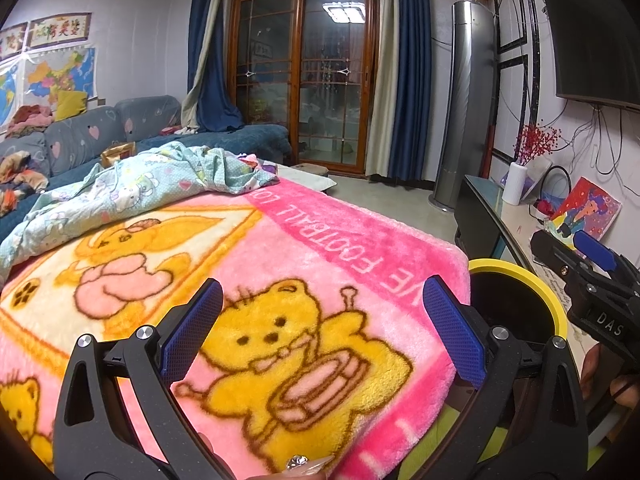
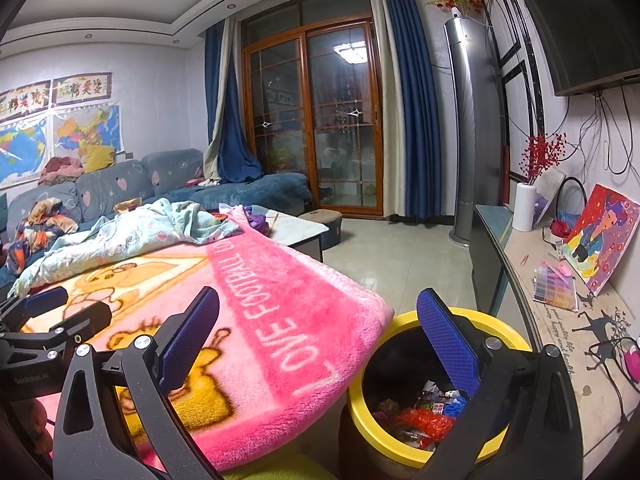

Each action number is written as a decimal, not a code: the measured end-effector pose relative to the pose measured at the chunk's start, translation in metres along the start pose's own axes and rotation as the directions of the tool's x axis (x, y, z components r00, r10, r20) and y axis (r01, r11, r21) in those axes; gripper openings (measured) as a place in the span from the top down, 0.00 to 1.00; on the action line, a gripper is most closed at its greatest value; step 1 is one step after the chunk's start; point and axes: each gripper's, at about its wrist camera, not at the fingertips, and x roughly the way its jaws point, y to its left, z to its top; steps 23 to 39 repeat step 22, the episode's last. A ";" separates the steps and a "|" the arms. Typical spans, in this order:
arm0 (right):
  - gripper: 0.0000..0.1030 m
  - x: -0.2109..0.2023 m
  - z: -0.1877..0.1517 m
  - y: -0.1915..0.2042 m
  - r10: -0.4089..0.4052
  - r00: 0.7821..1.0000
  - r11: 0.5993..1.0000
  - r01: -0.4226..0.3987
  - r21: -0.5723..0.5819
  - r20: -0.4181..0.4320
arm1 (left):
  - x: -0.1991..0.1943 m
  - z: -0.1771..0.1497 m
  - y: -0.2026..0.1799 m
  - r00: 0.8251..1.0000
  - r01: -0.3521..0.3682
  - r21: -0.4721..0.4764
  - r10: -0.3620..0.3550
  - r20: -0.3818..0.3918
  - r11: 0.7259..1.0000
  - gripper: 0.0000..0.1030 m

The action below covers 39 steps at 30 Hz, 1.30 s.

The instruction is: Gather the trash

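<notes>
A yellow-rimmed bin (image 2: 404, 438) stands at the corner of the pink blanket (image 2: 280, 320); colourful wrappers and scraps (image 2: 420, 412) lie at its bottom. My right gripper (image 2: 318, 338) hangs open and empty over the blanket's corner and the bin's left rim. In the left wrist view my left gripper (image 1: 322, 332) is open with nothing between its blue pads, over the bear print on the blanket (image 1: 280, 264). The bin's rim (image 1: 516, 276) shows to its right, with the right gripper (image 1: 592, 264) beyond it. No loose trash shows on the blanket.
A light blue printed cloth (image 1: 132, 188) is bunched at the blanket's far end. A sofa (image 1: 100, 132) with clothes runs along the left. A low cabinet (image 2: 560, 320) with a painting, vase and bead box lines the right wall. Tiled floor (image 2: 400, 252) lies beyond.
</notes>
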 end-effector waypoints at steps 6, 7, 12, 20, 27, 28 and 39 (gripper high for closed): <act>0.06 0.004 0.002 0.007 0.055 0.998 0.998 -0.056 -0.032 -0.037 | -0.001 0.000 0.008 1.000 -0.002 -0.025 0.002 -0.013 1.000 0.11; 0.06 0.007 0.007 0.009 0.068 0.997 0.997 -0.070 -0.041 -0.045 | 0.000 0.002 0.011 1.000 -0.007 -0.033 0.007 -0.015 0.999 0.11; 0.06 0.006 0.021 0.036 0.175 0.984 0.979 -0.178 -0.098 -0.036 | -0.009 0.007 0.040 0.999 -0.037 -0.106 0.035 -0.018 0.994 0.11; 0.06 0.026 0.037 0.175 0.562 0.788 0.793 -0.599 -0.105 -0.250 | -0.088 -0.001 0.180 0.919 -0.390 -0.240 0.360 -0.160 0.889 0.11; 0.06 0.032 0.033 0.222 0.631 0.702 0.722 -0.687 -0.079 -0.330 | -0.118 -0.014 0.224 0.860 -0.507 -0.256 0.460 -0.223 0.823 0.11; 0.06 0.032 0.033 0.222 0.631 0.702 0.722 -0.687 -0.079 -0.330 | -0.118 -0.014 0.224 0.860 -0.507 -0.256 0.460 -0.223 0.823 0.11; 0.06 0.032 0.033 0.222 0.631 0.702 0.722 -0.687 -0.079 -0.330 | -0.118 -0.014 0.224 0.860 -0.507 -0.256 0.460 -0.223 0.823 0.11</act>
